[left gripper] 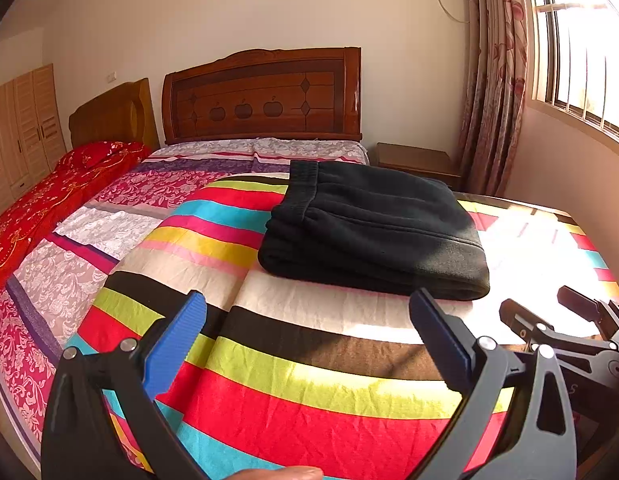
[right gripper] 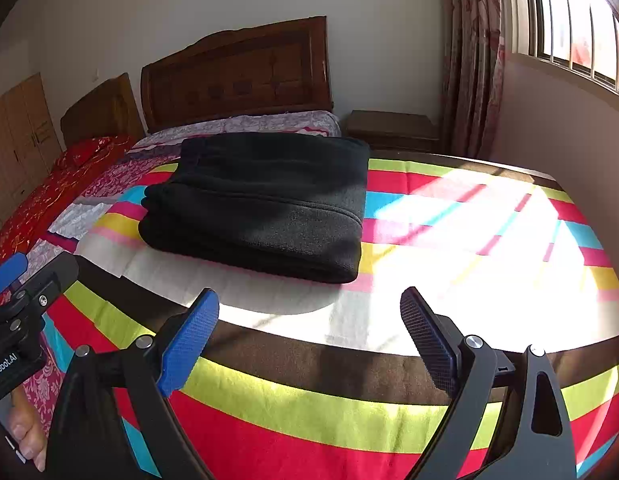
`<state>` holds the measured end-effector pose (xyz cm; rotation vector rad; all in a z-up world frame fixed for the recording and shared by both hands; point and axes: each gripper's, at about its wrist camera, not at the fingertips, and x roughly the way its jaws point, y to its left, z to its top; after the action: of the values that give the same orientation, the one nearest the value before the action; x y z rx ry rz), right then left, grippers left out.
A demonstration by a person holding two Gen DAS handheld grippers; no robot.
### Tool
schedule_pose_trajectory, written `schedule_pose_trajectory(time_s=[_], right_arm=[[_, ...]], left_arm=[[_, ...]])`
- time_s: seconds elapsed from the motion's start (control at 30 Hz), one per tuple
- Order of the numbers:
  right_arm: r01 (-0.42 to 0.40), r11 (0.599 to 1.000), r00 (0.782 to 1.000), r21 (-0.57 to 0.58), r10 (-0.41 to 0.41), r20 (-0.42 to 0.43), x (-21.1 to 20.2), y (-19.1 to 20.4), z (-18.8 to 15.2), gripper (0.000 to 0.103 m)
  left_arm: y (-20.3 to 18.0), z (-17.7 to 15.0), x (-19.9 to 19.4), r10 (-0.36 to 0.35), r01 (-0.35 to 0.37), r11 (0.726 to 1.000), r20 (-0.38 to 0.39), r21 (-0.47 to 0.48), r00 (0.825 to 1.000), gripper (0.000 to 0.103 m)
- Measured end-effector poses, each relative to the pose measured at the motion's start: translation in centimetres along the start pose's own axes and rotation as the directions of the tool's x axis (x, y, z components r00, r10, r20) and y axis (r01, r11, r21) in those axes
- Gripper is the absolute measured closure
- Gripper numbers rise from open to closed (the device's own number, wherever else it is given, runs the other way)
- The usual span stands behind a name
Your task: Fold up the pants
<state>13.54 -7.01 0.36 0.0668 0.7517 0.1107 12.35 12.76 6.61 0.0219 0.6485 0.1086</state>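
The bed [left gripper: 109, 248] carries a striped sheet [left gripper: 309, 380], and the black pants [left gripper: 373, 232] lie on it in a folded stack. Left gripper [left gripper: 307, 312] and right gripper [right gripper: 309, 308] hover nearby, jaws wide apart, empty. A careless brush against the stack's edge could undo the top fold.

It was a home bedroom. A bed [left gripper: 317, 360] under a striped cover stood against a carved wooden headboard [left gripper: 261, 96], with a nightstand [left gripper: 417, 160] beside it, floral curtains [left gripper: 493, 80] at a barred, sunlit window [left gripper: 581, 40], and a wardrobe [left gripper: 21, 132] along the wall.
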Motion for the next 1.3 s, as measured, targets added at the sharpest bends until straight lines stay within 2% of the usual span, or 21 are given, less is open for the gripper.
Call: schedule_pose_trajectory(time_s=[1.3], right_arm=[[-0.012,1.000,1.000,0.000,0.012,-0.010,0.26,0.11,-0.09,0.015]], left_arm=[[-0.16,0.23,-0.10,0.011,-0.011,1.000,0.005,0.013,1.000,0.002]])
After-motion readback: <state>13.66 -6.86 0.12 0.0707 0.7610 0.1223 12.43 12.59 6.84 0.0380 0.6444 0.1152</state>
